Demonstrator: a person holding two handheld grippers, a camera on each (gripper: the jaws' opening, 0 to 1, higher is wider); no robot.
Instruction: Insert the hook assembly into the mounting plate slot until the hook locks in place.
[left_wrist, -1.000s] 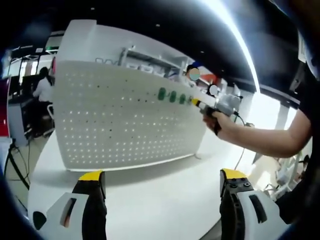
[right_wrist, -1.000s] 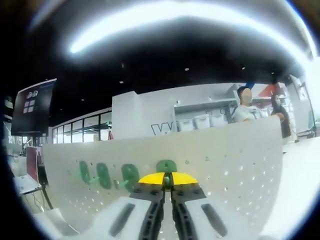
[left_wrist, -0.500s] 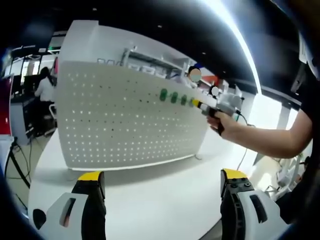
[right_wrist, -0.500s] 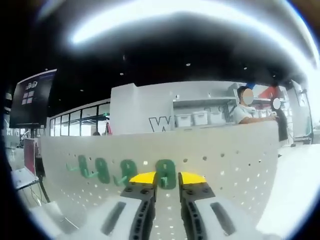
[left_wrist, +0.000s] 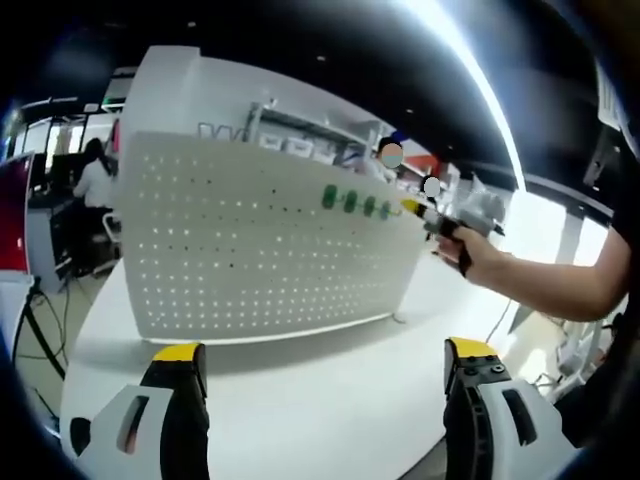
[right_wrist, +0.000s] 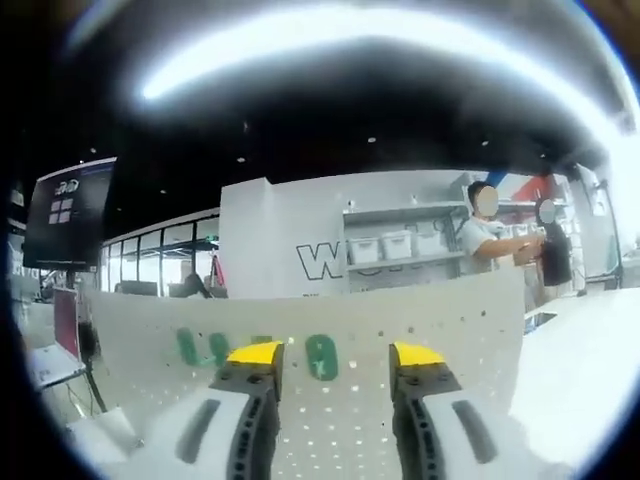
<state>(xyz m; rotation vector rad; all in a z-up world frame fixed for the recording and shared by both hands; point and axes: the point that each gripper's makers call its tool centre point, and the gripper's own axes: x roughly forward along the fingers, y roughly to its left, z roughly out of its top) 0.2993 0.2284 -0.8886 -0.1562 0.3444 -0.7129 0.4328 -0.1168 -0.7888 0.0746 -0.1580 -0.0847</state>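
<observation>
Green hooks (right_wrist: 321, 357) on white pegboard (left_wrist: 260, 250); right gripper (right_wrist: 332, 352) jaws apart, left gripper (left_wrist: 325, 352) wide open, both empty

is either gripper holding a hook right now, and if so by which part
Nothing is held. The right gripper stands open in front of the green hooks on the pegboard; the left gripper is open over the white table.

upright pegboard (left_wrist: 270, 240) ahead; bare table (left_wrist: 320, 390) before it

A white table (left_wrist: 300, 380) carries 1 upright white perforated mounting plate (left_wrist: 250, 250), standing directly on its surface.
</observation>
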